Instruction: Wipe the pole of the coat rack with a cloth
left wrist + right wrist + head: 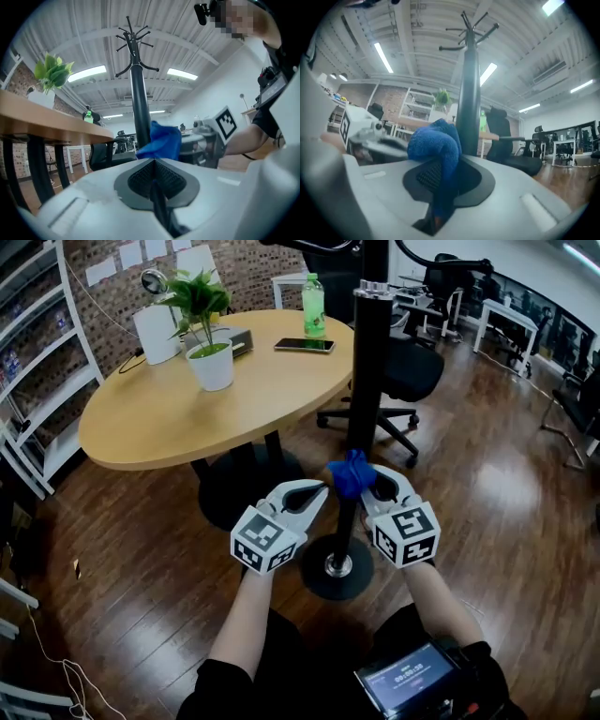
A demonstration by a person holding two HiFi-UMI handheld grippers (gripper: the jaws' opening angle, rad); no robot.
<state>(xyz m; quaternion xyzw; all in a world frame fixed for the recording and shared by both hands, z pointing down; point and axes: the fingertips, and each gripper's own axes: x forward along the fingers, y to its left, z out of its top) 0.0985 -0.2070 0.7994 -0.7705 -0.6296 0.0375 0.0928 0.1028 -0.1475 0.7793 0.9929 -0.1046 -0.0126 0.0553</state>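
The coat rack's black pole rises from a round base on the wooden floor just ahead of me. A blue cloth is bunched against the pole low down. My right gripper is shut on the cloth, which fills its jaws in the right gripper view with the pole just behind. My left gripper sits left of the pole, jaws shut with nothing seen between them. In the left gripper view the cloth lies just beyond its tips, beside the pole.
A round wooden table stands to the left of the rack with a potted plant, a green bottle and a phone. A black office chair is behind the pole. White shelving lines the left wall.
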